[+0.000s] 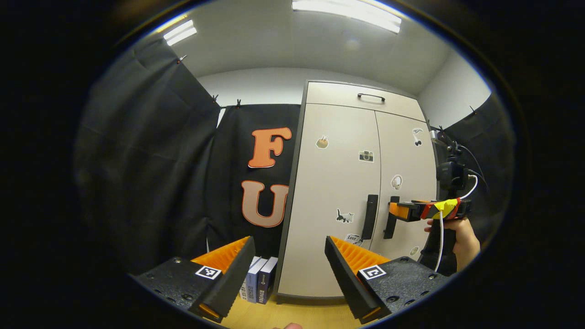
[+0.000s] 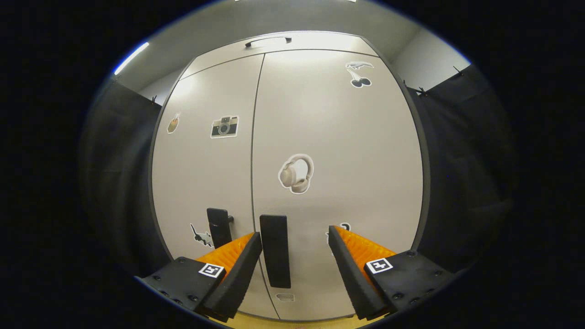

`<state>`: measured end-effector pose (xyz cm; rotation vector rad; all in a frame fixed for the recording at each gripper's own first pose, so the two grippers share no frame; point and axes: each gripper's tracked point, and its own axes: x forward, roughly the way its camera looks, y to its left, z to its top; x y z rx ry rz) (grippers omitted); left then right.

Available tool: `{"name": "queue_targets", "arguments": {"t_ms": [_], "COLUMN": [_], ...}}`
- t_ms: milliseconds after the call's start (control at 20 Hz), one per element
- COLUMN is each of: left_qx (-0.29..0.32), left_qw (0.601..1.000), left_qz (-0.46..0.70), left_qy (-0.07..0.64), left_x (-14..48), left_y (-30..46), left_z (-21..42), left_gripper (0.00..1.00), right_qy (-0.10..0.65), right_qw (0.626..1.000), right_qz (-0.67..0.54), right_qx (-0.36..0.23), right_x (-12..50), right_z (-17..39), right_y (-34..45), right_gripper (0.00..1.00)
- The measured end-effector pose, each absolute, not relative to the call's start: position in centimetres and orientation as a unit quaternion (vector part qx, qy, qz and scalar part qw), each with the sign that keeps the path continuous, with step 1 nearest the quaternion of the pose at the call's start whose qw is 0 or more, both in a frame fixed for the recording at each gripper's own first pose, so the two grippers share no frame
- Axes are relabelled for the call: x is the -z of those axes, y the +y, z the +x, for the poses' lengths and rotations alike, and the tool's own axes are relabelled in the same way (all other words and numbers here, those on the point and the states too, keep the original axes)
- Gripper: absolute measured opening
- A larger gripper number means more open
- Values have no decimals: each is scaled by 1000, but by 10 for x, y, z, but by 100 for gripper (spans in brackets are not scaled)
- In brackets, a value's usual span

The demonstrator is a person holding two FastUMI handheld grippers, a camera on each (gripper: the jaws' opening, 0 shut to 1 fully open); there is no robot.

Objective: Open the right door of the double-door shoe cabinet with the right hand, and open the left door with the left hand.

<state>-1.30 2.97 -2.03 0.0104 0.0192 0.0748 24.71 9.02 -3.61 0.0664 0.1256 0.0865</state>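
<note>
The right gripper [image 2: 295, 249] is spread wide and holds nothing. In the right gripper view its fingers stand on either side of the right door handle [image 2: 275, 250], a dark upright bar; the handle sits close to the left finger, but whether they touch cannot be told. The left door handle [image 2: 219, 227] stands just across the seam between the two doors.

The left gripper view shows the same gripper [image 1: 396, 209] from the side, farther off, held by a hand [image 1: 457, 237], with its tip at the right door handle [image 1: 390, 218]. The left door handle [image 1: 369, 217] is just beside it.

The left gripper [image 1: 290, 256] is also spread wide and empty, well back from the shoe cabinet [image 1: 347, 192], with open room between its fingers and the left door [image 1: 331, 201].

Both doors are closed; the right door [image 2: 338, 173] meets the left door [image 2: 205, 169] along a thin upright seam. Small stickers dot both doors, among them a headphone sticker [image 2: 296, 173] above the right handle.

The left gripper view also takes in a top drawer handle [image 1: 371, 97] near the cabinet's upper edge, a few books [image 1: 258, 279] standing on the wooden floor [image 1: 292, 315] against the cabinet's lower left corner, and black cloth on both sides of the cabinet.
</note>
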Motion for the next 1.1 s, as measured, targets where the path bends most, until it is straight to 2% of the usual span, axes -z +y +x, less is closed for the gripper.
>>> {"name": "queue_targets", "arguments": {"t_ms": [100,200,450,850,900,950,1000,1050,1100], "left_qx": [-40,-42,-45,-51,-50,-49,-48,-47,-47], "left_qw": [999,999,999,998,999,999,999,999,999], "left_qz": [6,7,6,17,16,15,16,18,20], "left_qy": [7,5,9,13,13,13,13,12,11], "left_x": [20,20,25,31,30,31,30,29,29], "left_y": [34,37,43,49,49,49,48,48,49], "left_z": [-13,-12,-8,-1,-1,-1,-2,-3,-3], "left_gripper": [94,94,94,94,94,94,94,94,94], "right_qy": [70,77,96,72,72,73,70,69,67], "right_qw": [996,996,995,997,997,997,997,997,997], "right_qz": [32,25,26,2,5,3,-3,-12,-18], "right_qx": [-42,-32,-19,2,-1,-3,-8,-13,-12], "right_x": [43,49,65,61,60,61,60,61,62], "right_z": [253,259,269,272,271,272,270,270,271], "right_y": [92,91,90,91,93,97,103,109,112], "right_gripper": [98,98,97,92,86,91,76,74,53]}}
